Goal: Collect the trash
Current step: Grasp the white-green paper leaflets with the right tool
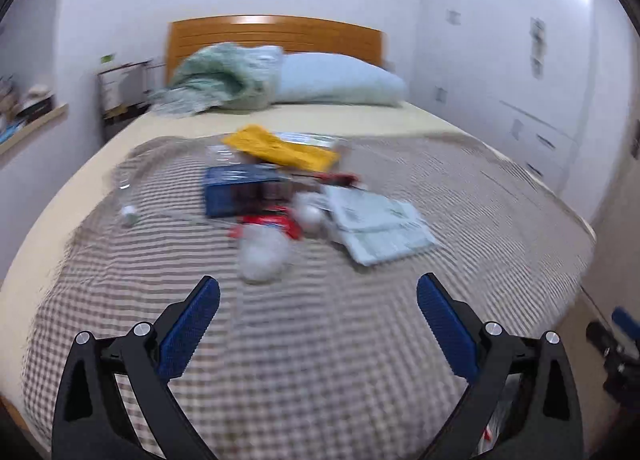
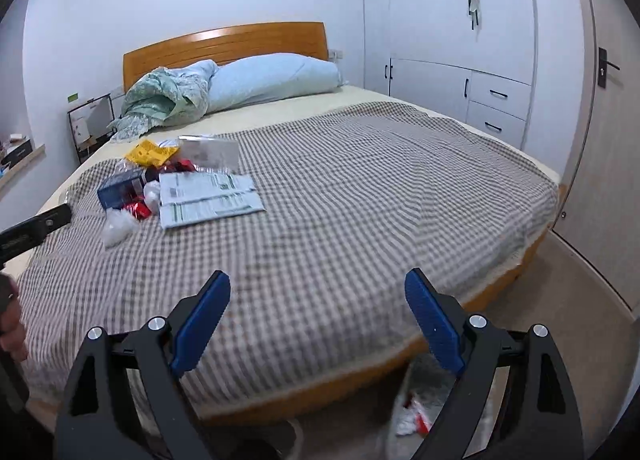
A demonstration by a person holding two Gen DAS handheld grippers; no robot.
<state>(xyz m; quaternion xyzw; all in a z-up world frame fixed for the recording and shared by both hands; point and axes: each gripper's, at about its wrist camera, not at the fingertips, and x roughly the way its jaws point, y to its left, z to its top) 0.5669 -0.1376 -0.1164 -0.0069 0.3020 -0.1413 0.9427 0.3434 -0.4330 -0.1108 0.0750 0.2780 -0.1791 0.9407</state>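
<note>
Trash is seen heaped on the checked blanket of the bed, well ahead of both tools. From the left wrist view, the left gripper is held over the blanket with its blue pads spread wide and nothing between them; a crumpled white wad lies nearest, just beyond the fingertips, with a red wrapper, a blue box, a yellow packet, a clear bottle and folded papers farther on. The right gripper is likewise wide apart and empty, near the foot of the bed; the heap lies far off to its left. A bag holding scraps is glimpsed on the floor below it.
</note>
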